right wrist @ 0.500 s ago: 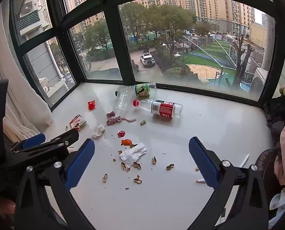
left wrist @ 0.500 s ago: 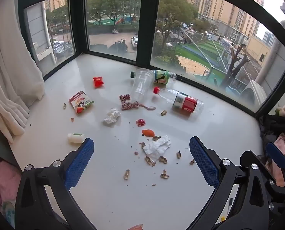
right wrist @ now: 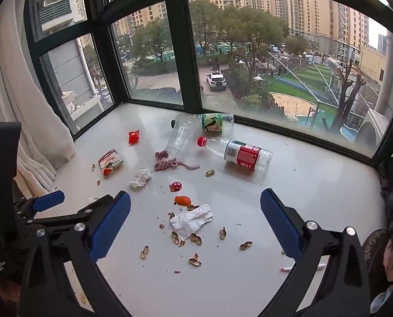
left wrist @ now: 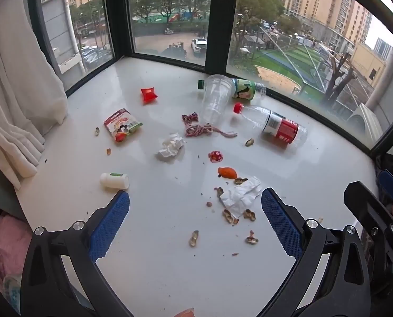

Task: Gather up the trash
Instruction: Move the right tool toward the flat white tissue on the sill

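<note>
Left wrist view: trash strewn over a white sill (left wrist: 315, 185).
Both the left gripper (left wrist: 195, 220) and the right gripper (right wrist: 195, 222) gape wide, empty, near the crumpled tissue (left wrist: 240, 196).

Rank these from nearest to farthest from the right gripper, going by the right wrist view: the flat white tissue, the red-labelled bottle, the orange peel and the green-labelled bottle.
Measured from the right gripper, which is open and empty:
1. Orange peel, between the fingertips, just left of centre.
2. Flat white tissue, between the fingers, among peanut shells.
3. Red-labelled bottle, lying ahead, right of centre.
4. Green-labelled bottle, farthest, against the window frame.
</note>
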A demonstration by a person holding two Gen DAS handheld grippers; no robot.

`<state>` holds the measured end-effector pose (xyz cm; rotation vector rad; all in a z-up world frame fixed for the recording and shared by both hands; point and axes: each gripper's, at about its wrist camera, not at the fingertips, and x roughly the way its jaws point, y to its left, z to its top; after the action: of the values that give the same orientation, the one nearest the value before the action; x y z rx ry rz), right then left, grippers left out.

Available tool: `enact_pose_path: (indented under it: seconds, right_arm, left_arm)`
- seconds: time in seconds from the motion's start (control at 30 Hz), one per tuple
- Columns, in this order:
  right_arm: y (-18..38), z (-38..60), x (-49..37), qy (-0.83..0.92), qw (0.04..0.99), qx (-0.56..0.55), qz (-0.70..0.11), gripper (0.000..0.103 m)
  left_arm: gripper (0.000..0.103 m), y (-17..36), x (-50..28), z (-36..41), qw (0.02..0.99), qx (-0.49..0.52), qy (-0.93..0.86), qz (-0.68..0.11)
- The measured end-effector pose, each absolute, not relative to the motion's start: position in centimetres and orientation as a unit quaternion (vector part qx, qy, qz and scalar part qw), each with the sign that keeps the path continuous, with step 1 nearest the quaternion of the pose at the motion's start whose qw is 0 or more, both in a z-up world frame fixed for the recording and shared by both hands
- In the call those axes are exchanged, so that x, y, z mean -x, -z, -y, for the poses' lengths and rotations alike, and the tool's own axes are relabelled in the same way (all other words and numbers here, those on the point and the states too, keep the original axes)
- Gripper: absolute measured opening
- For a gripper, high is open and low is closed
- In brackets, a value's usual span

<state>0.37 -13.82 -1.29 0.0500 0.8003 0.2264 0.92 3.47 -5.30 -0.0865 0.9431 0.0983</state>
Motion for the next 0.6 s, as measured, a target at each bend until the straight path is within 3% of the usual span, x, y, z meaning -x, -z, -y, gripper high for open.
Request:
enact_pose_path:
  seconds: [0.6]
  right_arm:
    - [6.1, 13.0, -2.7, -0.102, 0.887, -0.007, -0.45, 0.096]
  left_arm:
    - [0.097, 11.0, -2.6, -5.4, 0.857, 0.062, -0.077, -0.506]
